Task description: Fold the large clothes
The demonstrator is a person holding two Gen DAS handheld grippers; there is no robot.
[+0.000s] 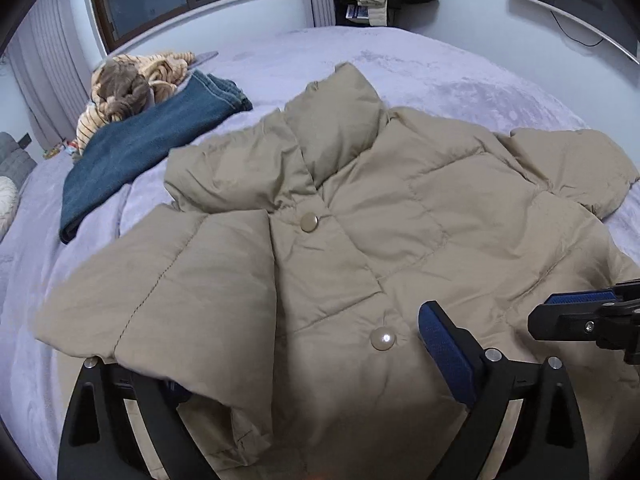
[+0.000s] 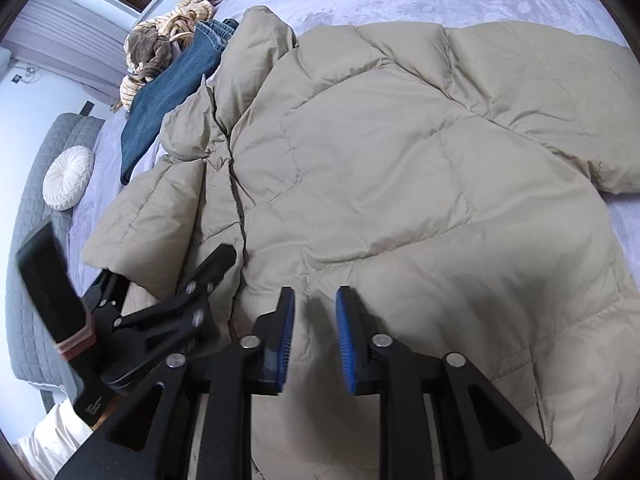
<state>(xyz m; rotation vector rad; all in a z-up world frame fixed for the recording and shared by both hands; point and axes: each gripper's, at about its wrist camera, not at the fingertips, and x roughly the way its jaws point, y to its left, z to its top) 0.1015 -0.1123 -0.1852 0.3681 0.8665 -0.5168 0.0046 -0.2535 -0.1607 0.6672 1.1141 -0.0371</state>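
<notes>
Two sets of tongs hang over a beige puffer jacket (image 1: 360, 208) spread on the bed (image 1: 420, 64). Nearest, the left tongs (image 1: 304, 364) gape wide across the jacket's hem, fabric lying between the fingers, with nothing pinched. Just beside them, the right tongs (image 2: 315, 336) stand part open above the quilted front, their blue pads (image 2: 346, 344) clear of the cloth. Farther back, folded jeans (image 1: 136, 156) and striped clothing (image 1: 160, 72) lie beside the collar.
</notes>
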